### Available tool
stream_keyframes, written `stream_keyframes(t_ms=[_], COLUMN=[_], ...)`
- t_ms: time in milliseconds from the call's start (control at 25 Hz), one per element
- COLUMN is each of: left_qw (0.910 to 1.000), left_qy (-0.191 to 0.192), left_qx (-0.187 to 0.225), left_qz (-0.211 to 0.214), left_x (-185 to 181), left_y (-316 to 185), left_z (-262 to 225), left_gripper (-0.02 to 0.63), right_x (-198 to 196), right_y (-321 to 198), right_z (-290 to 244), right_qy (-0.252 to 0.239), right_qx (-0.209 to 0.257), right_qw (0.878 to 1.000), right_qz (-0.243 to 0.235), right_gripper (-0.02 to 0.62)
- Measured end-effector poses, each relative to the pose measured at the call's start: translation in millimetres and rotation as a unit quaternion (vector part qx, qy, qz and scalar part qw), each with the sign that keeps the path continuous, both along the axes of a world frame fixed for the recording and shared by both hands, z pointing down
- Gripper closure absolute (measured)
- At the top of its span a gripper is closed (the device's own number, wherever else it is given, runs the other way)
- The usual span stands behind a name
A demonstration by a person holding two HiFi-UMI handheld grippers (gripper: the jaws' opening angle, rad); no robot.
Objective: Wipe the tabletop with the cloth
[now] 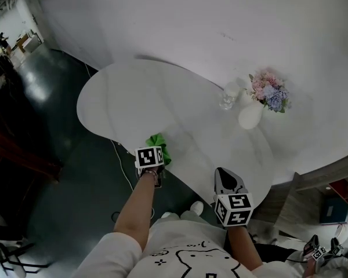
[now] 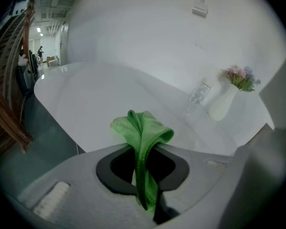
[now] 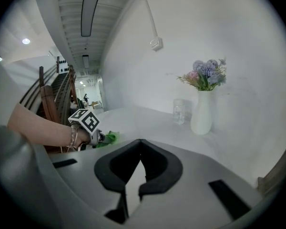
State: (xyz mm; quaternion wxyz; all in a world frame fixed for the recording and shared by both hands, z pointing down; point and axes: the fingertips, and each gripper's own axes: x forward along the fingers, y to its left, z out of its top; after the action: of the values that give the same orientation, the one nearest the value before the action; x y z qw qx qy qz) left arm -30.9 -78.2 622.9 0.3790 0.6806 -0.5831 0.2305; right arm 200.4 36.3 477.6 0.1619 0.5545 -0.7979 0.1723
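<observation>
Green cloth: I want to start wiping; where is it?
The green cloth is clamped in the left gripper at the white table's near edge, head view's left.

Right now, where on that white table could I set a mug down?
The broad rounded left end of the tabletop is bare, from the green cloth in the left gripper back to the wall. The strip between cloth and glass is free too. It is crowded at right, where glass and flower vase stand close.

A white vase [image 1: 250, 114] of flowers [image 1: 268, 91] stands beside a glass [image 1: 227, 99].
</observation>
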Motion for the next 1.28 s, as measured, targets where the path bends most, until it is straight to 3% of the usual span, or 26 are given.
stream_keyframes(t_ms=[200, 400, 800, 1080, 1280], left_qw=[0.9998, 0.9978, 0.9925, 0.9797, 0.9683], left_qy=[-0.003, 0.044, 0.097, 0.147, 0.184], left_qx=[-0.016, -0.024, 0.019, 0.052, 0.058], left_qz=[-0.013, -0.043, 0.072, 0.126, 0.159], left_x=[-18.2, -18.2, 55.9, 107.3, 154.0], left_y=[23.5, 45.6, 69.3, 81.6, 96.2], left_z=[0.2, -7.5, -41.9, -75.2, -93.8], left_gripper=[0.557, 0.557, 0.557, 0.557, 0.557], right_x=[-2.7, 3.0, 14.7, 37.8, 48.1], right_y=[27.0, 57.1, 129.5, 156.5, 154.7], right_z=[-0.7, 6.9, 26.2, 24.4, 23.0], right_qy=[0.000, -0.001, -0.003, 0.003, 0.002], right_qx=[-0.004, -0.017, -0.039, -0.034, -0.027], right_qw=[1.000, 0.998, 0.988, 0.981, 0.984], right_qz=[0.026, 0.066, 0.152, 0.190, 0.174], right_gripper=[0.594, 0.594, 0.594, 0.594, 0.594])
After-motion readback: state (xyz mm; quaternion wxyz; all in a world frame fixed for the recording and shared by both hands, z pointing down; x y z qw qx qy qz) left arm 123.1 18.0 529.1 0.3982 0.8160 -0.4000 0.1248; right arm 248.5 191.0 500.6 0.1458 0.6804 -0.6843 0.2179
